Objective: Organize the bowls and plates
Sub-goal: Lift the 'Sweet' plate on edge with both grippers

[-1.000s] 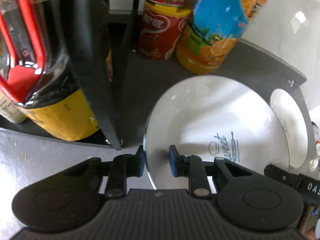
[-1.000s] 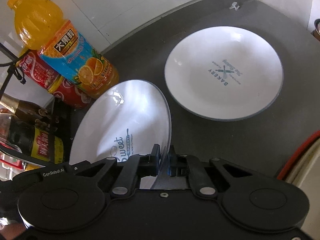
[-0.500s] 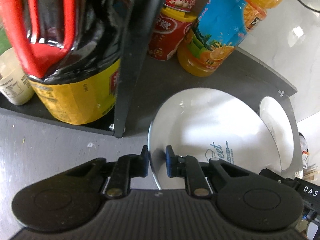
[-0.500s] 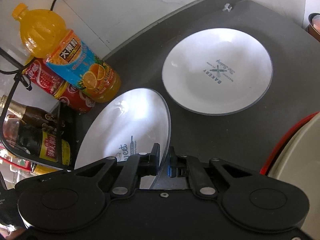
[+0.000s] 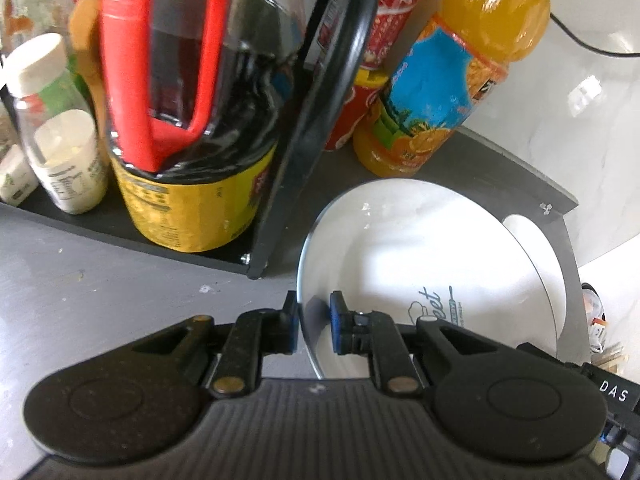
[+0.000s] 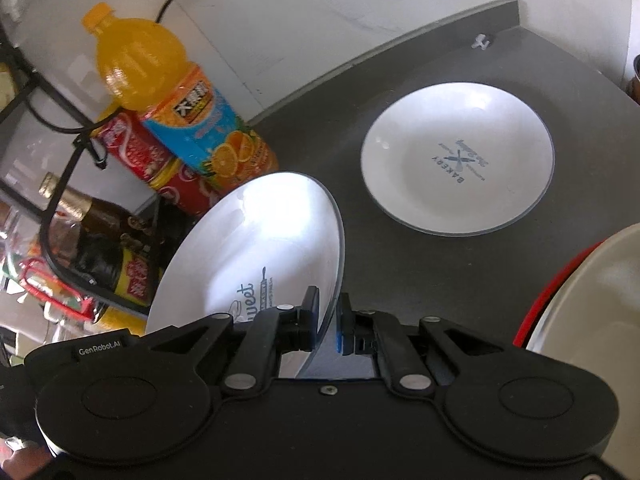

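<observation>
**Both grippers clamp one plate**

The left hand-held gripper and right hand-held gripper each pinch the tilted white plate's near rim. Ahead of the right one, a second plate lies on the tabletop.

Orange juice bottle, red cans, perhaps soy sauce jug.

Left gripper narrows from a loose straddle to blue pads pinching the near-left rim of the lifted plate. That plate, also clamped by the right gripper, rises off the dark counter. A red-rimmed bowl, probably, enters the right wrist view at right. The rack's dark bottle shifts right in the left wrist view.
</observation>
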